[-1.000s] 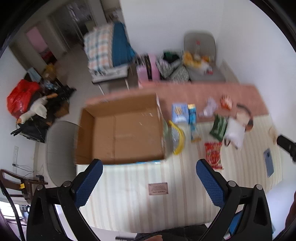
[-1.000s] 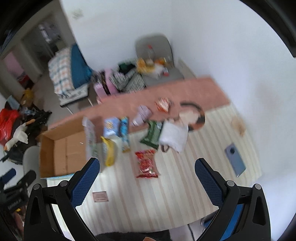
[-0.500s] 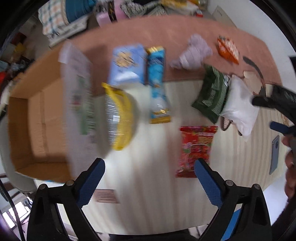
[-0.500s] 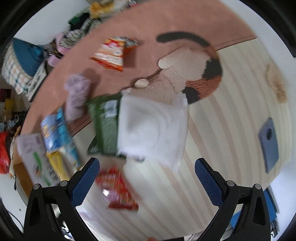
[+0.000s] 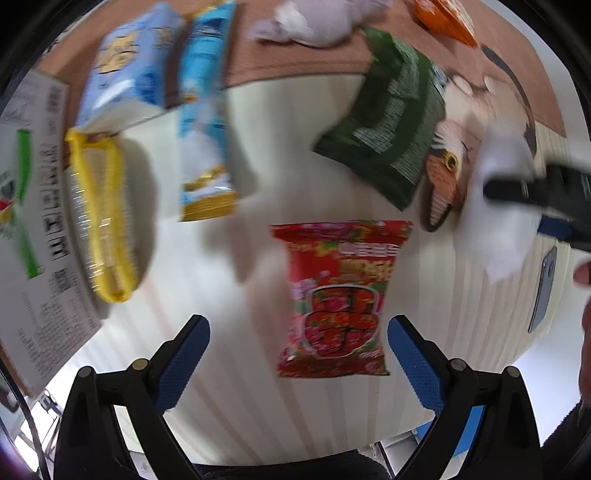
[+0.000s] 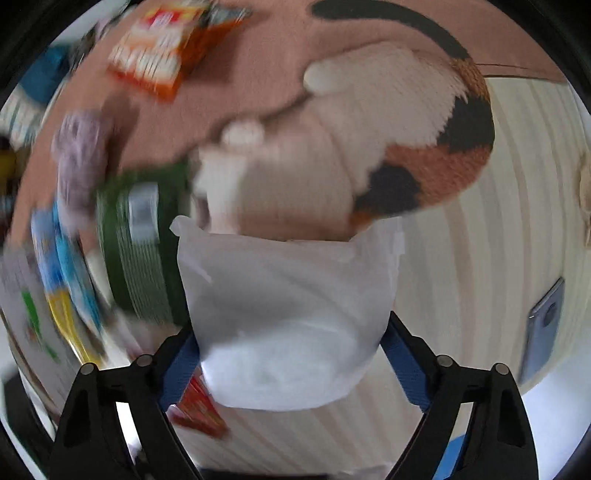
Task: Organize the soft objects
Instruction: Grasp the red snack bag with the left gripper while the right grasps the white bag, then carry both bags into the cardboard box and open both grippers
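My left gripper (image 5: pixel 297 345) is open just above the table, and the red snack bag (image 5: pixel 338 295) lies between its fingers toward the right one. A green bag (image 5: pixel 388 122), a blue bag (image 5: pixel 205 122), a yellow-rimmed packet (image 5: pixel 99 218), a light blue box (image 5: pixel 129 66) and a lilac soft item (image 5: pixel 314 18) lie beyond. My right gripper (image 6: pixel 291 358) is open with the white soft pouch (image 6: pixel 288 317) filling the gap between its fingers. The right gripper also shows in the left wrist view (image 5: pixel 535 199) over the white pouch (image 5: pixel 502 206).
The open cardboard box's flap (image 5: pixel 33 229) stands at the left. A phone (image 6: pixel 543 321) lies at the right on the striped cloth. An orange snack bag (image 6: pixel 166 48) lies on the pink cat-pattern mat (image 6: pixel 424 155).
Both grippers have dropped close to the table. The left now straddles the red bag; the right has closed in until the white pouch sits between its fingers.
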A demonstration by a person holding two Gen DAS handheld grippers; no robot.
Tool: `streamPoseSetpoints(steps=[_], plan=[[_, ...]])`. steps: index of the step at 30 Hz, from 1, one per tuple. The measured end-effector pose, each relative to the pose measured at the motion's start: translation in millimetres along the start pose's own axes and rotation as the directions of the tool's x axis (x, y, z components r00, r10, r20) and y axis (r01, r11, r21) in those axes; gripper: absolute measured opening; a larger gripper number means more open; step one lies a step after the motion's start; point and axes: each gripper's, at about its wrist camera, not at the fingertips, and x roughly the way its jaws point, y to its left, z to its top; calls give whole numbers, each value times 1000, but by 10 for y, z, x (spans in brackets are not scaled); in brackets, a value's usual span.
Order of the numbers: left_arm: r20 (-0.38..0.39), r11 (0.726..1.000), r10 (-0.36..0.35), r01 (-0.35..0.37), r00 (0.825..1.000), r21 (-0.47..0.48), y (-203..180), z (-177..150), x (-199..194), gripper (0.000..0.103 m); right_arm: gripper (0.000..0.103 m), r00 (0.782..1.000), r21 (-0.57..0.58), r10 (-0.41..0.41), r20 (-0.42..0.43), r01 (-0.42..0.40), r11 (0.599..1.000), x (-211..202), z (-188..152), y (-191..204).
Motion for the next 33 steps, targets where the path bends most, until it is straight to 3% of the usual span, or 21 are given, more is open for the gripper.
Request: streamPoseSetpoints(steps=[3, 5, 7, 8, 14, 17, 19, 22, 24, 28, 33], plan=[[-33, 999, 3, -1, 999, 41, -158, 20, 175, 99, 94, 1000, -37, -11, -14, 11, 999, 86, -153, -50], [-45, 998, 12, -10, 999, 55, -240, 22, 304, 89, 96, 1000, -35, -13, 1, 13, 999, 81, -218, -55], [-65, 998, 28, -24, 998, 62, -295, 39, 444, 54, 99, 1000, -28, -11, 11, 12, 1000, 90, -270, -58], [-71, 998, 36, -32, 997, 58, -316, 53, 492, 51, 102, 1000, -21, -6, 21, 7, 1000, 87, -295, -64], [-30, 999, 47, -47, 998, 21, -292, 0, 538, 46, 103, 1000, 20, -1, 28, 0, 1000, 201, -349, -52], [-16, 998, 54, -54, 998, 12, -174, 47, 403, 44, 103, 999, 45, -35, 32, 34, 998, 270, -281, -61], [6, 998, 68, -68, 998, 14, -179, 8, 302, 44, 100, 998, 52, -45, 49, 42, 998, 273, -306, -86], [42, 997, 68, -69, 997, 20, -132, -61, 69, 43, 86, 992, 24, -73, 98, 71, 997, 167, -462, 35], [73, 998, 61, -62, 995, 16, -88, -128, -128, 43, 79, 992, 18, -54, 114, 52, 998, 114, -579, 92], [139, 999, 35, -35, 990, -4, 76, -264, -549, 43, 77, 990, -13, -8, 142, 10, 1000, -6, -824, 358], [244, 999, 13, -2, 970, -44, 558, -523, -1243, 43, 77, 972, -136, 102, 211, -74, 988, -406, -1273, 1058]])
